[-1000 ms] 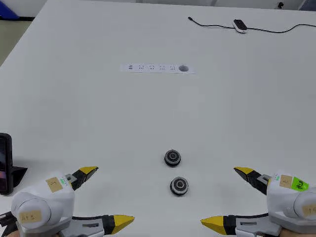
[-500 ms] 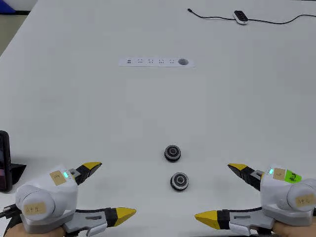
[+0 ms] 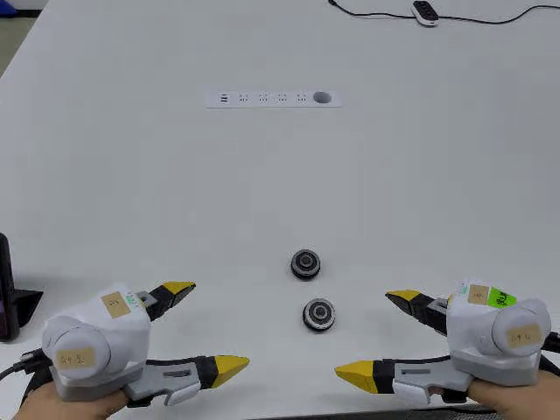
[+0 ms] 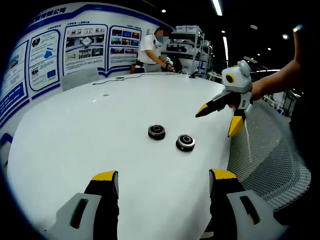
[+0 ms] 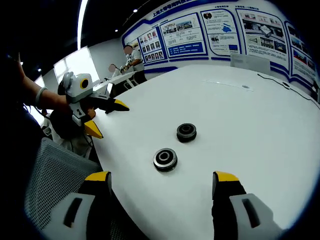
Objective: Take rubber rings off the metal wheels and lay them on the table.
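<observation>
Two small metal wheels with black rubber rings lie flat on the white table: the far wheel (image 3: 305, 263) (image 4: 156, 131) (image 5: 186, 132) and the near wheel (image 3: 318, 314) (image 4: 185, 142) (image 5: 165, 158). My left gripper (image 3: 208, 325) (image 4: 162, 180) is open at the lower left, well apart from both wheels. Open too, my right gripper (image 3: 374, 339) (image 5: 159, 180) sits at the lower right, a short way from the near wheel. Nothing is between either pair of yellow-tipped jaws. Each gripper view shows the other gripper across the wheels, the right gripper (image 4: 220, 116) and the left gripper (image 5: 106, 117).
A white power strip (image 3: 272, 98) lies flat on the table farther back. A black cable with a small remote (image 3: 425, 11) runs along the far edge. A dark phone on a stand (image 3: 7, 293) is at the left edge. A person (image 4: 151, 46) stands beyond the table.
The head camera has tilted, shifting the scene up. Both grippers have come forward and inward toward the wheels. The wheels have not moved.
</observation>
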`<state>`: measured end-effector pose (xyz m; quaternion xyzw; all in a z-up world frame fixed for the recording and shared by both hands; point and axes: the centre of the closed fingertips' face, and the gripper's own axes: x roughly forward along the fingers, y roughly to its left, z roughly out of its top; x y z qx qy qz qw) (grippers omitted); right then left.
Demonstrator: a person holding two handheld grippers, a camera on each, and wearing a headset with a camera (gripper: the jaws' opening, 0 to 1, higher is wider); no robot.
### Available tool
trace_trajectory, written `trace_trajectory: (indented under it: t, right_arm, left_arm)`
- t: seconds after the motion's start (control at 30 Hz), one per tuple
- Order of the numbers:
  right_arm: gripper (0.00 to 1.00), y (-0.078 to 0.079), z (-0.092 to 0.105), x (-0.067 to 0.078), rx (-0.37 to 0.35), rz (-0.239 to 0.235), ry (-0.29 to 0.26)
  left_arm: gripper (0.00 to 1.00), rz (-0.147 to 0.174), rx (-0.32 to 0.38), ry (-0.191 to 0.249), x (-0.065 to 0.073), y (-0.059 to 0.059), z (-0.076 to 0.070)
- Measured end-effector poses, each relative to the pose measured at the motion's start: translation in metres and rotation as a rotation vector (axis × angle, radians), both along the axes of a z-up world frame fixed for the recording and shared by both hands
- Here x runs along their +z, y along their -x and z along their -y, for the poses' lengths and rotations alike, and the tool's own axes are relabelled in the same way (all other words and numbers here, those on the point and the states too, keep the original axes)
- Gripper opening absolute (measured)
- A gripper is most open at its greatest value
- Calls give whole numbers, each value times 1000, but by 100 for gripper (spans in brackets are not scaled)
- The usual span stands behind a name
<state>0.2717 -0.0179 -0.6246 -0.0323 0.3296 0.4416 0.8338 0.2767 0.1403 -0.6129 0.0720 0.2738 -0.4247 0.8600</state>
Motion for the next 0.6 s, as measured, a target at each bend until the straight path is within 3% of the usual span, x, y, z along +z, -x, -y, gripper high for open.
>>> trace_trajectory:
  t: [0.6]
  right_arm:
    - [72,-4,-19,-8,-32,-78,-82]
  left_arm:
    - [60,-12,-101,-16,-5,-6,26]
